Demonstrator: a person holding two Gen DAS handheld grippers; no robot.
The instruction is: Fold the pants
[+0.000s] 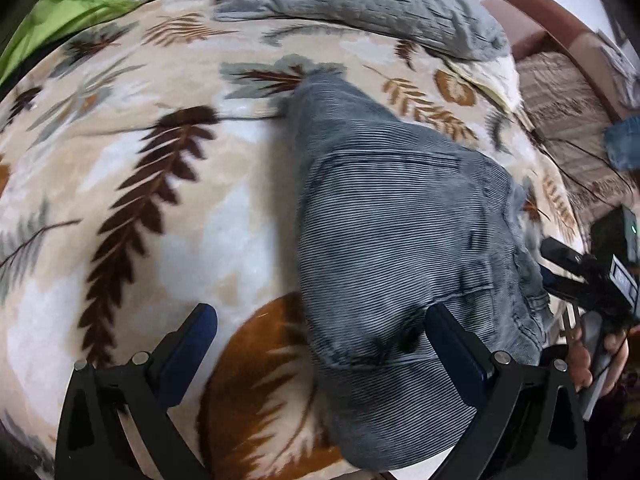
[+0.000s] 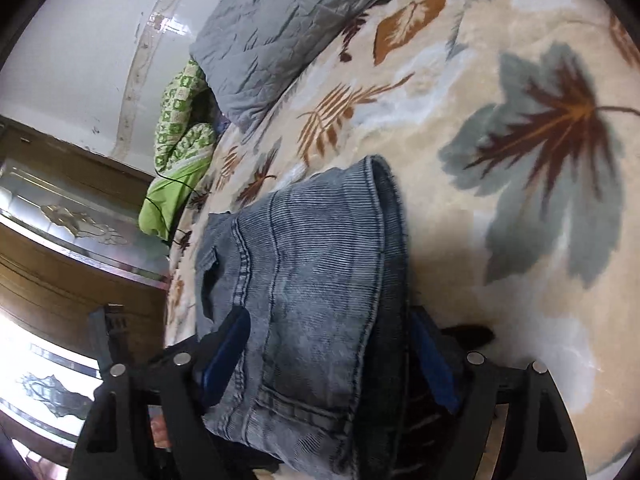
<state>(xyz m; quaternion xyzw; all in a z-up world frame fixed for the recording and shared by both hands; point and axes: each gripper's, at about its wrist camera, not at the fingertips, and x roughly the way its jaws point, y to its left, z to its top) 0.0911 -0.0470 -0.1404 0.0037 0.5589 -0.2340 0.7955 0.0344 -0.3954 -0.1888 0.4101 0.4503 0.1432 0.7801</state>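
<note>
Right under our left gripper (image 1: 320,344), which we've got spread wide with nothing between its fingers, sits the leaf-print blanket (image 1: 140,208), easily the biggest thing around. Next biggest is the grey quilted pillow (image 1: 360,0) up at the far end. Then our denim pants (image 1: 400,220), lying bunched on the blanket's right side, waistband end toward us. Our right gripper (image 2: 332,356) has its fingers around the pants (image 2: 312,280), though we can't tell if it's actually clamped.
</note>
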